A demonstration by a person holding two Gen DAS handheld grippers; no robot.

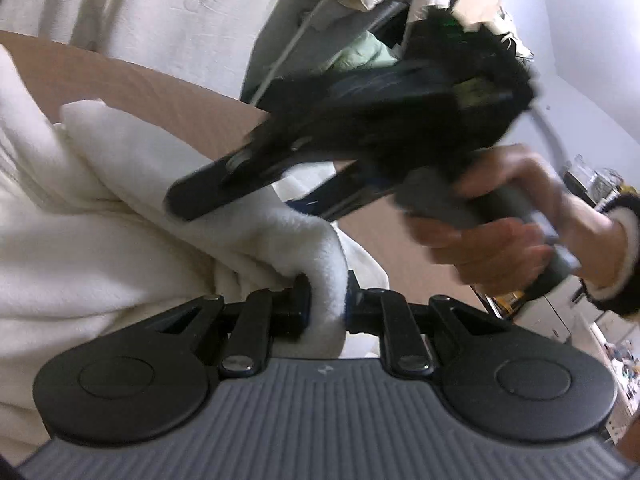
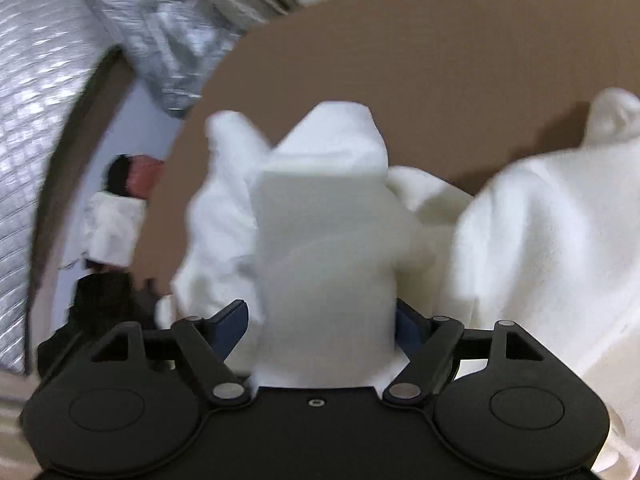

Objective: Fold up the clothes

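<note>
Presently, reading the left wrist view from its left side, the white fleece garment [image 1: 120,248] lies heaped over a tan tabletop [image 1: 132,80], and a thick fold of it is clenched between the near-closed jaws of the left gripper [image 1: 326,308], the fabric bulging above the pads. Further right in that view the right gripper [image 1: 256,188] is carried in a person's hand [image 1: 508,220], fingers pointing down toward the cloth. In the right wrist view its jaws stand partly apart with a band of the garment [image 2: 324,240] between them; the left blue pad [image 2: 230,330] appears clear of the fabric, so I judge this grip released, though the right-hand pad is largely covered and contact there cannot be ruled out. No opening motion can be confirmed from these views. Risk, as a judgement: the loosened band may slide out and drop in a bunch, spoiling the fold line; the cause would be bulky, slippery pile and a fast-moving hand. The left gripper's bite takes several layers at once, so a pull could drag the whole heap rather than one edge. Hidden or unclear: the garment's outline, sleeves and hem are not distinguishable, both views are motion-blurred, the table's far edge is cut off, and the silvery quilted material [image 2: 36,120] at the left is unidentified
</note>
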